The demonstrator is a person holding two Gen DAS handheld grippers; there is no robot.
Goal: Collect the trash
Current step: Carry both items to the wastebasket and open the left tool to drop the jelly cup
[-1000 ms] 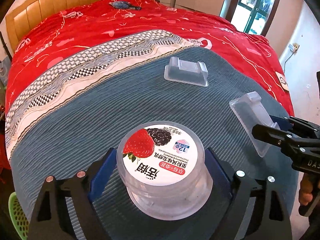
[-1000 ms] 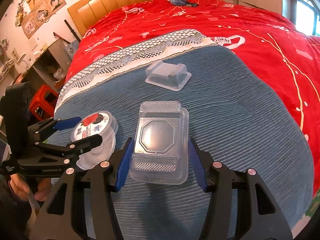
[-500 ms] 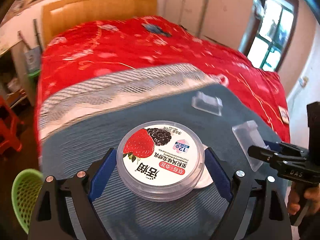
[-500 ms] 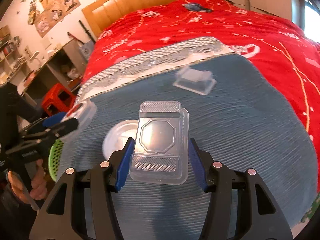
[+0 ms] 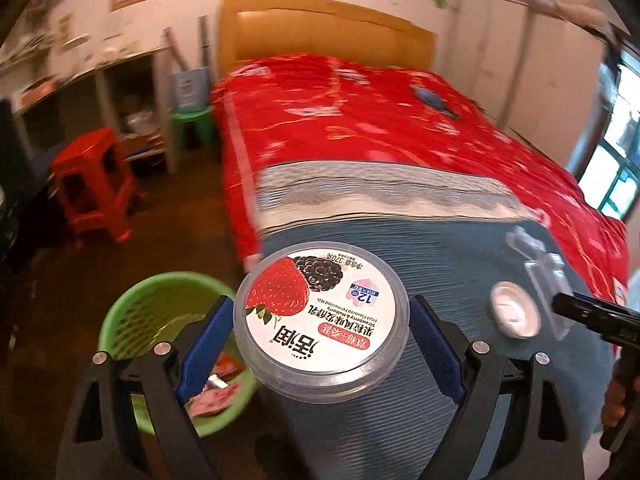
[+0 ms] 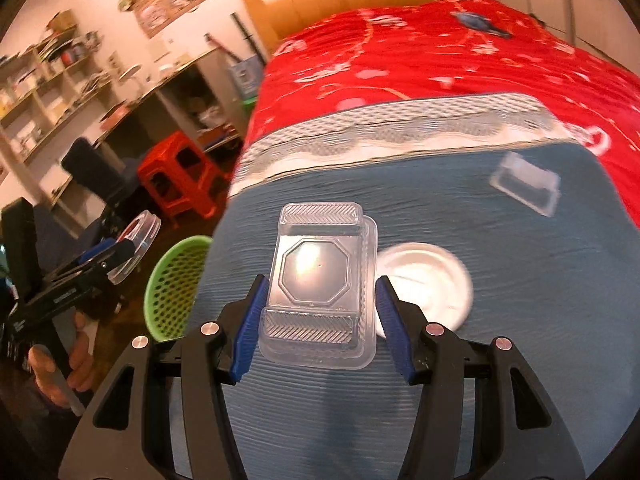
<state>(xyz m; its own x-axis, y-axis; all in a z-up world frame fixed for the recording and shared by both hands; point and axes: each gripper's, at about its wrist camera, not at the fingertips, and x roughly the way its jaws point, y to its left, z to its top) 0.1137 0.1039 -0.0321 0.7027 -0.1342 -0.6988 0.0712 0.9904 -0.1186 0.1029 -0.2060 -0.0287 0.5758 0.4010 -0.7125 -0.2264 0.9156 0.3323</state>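
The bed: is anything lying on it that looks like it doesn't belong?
Yes. A clear plastic tray and a white round lid lie loose on the blue blanket, trash not yet in the green basket on the floor.

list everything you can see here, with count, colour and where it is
yogurt tub: 1, clear with a strawberry label, between the left gripper's pads
clear tray: 1, transparent, between the right gripper's pads
second clear tray: 1, transparent, on the blue blanket, far side
white lid: 1, white, on the blue blanket beside the held tray
basket: 1, green, on the floor by the bed, wrappers inside
blue blanket: 1, blue ribbed, over the near end of the bed
red quilt: 1, red patterned, covers the bed
headboard: 1, wooden, at the wall
red stool: 1, red, on the floor
green stool: 1, green, beside the bed
left gripper: 1, black, blue pads
right gripper: 1, black, blue pads
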